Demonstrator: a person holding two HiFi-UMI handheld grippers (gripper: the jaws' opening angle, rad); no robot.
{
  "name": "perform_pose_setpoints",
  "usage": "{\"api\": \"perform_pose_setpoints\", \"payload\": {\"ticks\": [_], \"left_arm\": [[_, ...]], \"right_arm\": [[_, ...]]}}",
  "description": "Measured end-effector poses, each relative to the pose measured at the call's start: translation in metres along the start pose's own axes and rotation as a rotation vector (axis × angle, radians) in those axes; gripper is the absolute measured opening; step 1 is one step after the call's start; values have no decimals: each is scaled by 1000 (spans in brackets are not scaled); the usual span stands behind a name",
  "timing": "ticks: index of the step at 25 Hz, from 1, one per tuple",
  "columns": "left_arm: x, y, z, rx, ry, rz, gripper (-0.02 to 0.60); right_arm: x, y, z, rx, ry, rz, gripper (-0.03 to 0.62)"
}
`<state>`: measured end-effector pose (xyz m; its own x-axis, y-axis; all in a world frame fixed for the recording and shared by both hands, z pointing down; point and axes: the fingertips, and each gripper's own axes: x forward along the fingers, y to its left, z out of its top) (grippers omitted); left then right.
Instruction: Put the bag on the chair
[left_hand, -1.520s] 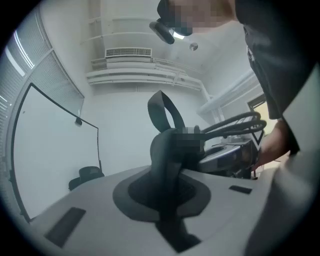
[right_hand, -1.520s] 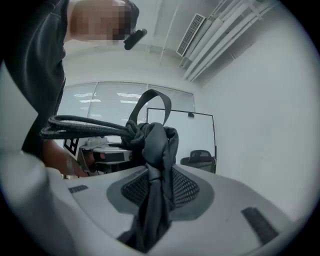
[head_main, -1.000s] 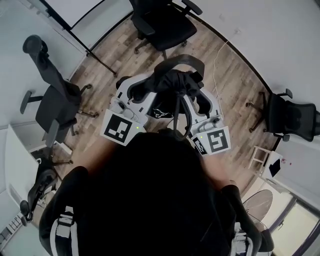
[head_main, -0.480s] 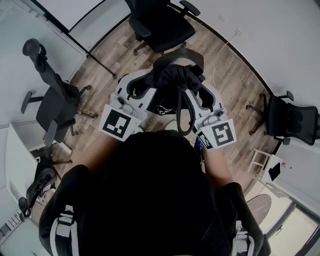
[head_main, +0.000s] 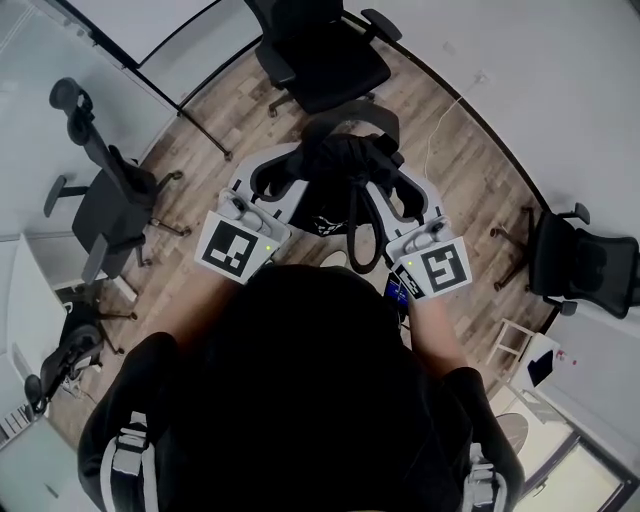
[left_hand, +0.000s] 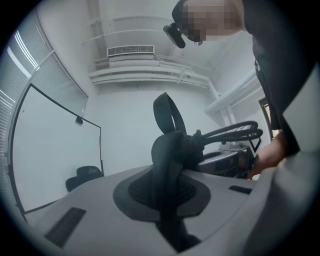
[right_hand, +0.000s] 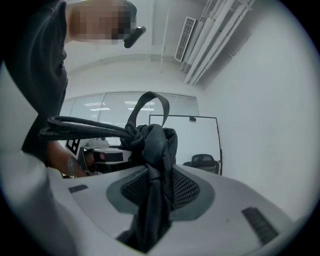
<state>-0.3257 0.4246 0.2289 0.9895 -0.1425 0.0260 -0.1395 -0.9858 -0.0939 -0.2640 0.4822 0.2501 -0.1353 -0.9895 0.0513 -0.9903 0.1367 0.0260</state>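
Bag (head_main: 345, 155) hangs in the air btwn the two grippers, on the person's side of the chair (head_main: 325, 50) and not touching it. Only wood floor (head_main: 470, 190) shows around it.

Left gripper (head_main: 297, 172) has its jaws clamped on a bunched fold of the bag's black cloth. Its own view shows the fabric (left_hand: 172, 147) pinched right down the gap btwn the pads. Right gripper (head_main: 392, 180) jaws are clamped the same way on a thicker wad (right_hand: 155, 140), so they stand a bit wider apart.

Handling, as a guess:
- Soft, floppy, prob. light. The cloth gathers and sags w/ no stiff shape, so it should slump once on the chair seat.
- Matt fabric, not slippery. Nothing fragile shows, but the contents are hidden.
- Cord handles (right_hand: 85, 127) loop loose away from the chair, toward the person, and could snag on a chair arm.
- Best hold is the gathered neck by the knot, one gripper each side, i.e. where it's held now.

Writing: none legible on the bag. Marker cubes (head_main: 235, 248) carry black-and-white square patterns, not text. A small blue patch (head_main: 397, 291) by the right cube is too small to read.
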Motion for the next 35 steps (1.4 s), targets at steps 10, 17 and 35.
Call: {"api": "perform_pose_setpoints", "payload": {"ticks": [10, 17, 35], "left_arm": [[55, -24, -6, -22, 20, 60, 41], [97, -14, -12, -33, 15, 53, 41], [217, 127, -16, -51, -10, -11, 41]], "right_arm": [[-17, -60, -12, 21, 11, 43, 117], [-7, -101, -19, 28, 18, 30, 118], [133, -219, -10, 21, 44, -17, 117]]}}
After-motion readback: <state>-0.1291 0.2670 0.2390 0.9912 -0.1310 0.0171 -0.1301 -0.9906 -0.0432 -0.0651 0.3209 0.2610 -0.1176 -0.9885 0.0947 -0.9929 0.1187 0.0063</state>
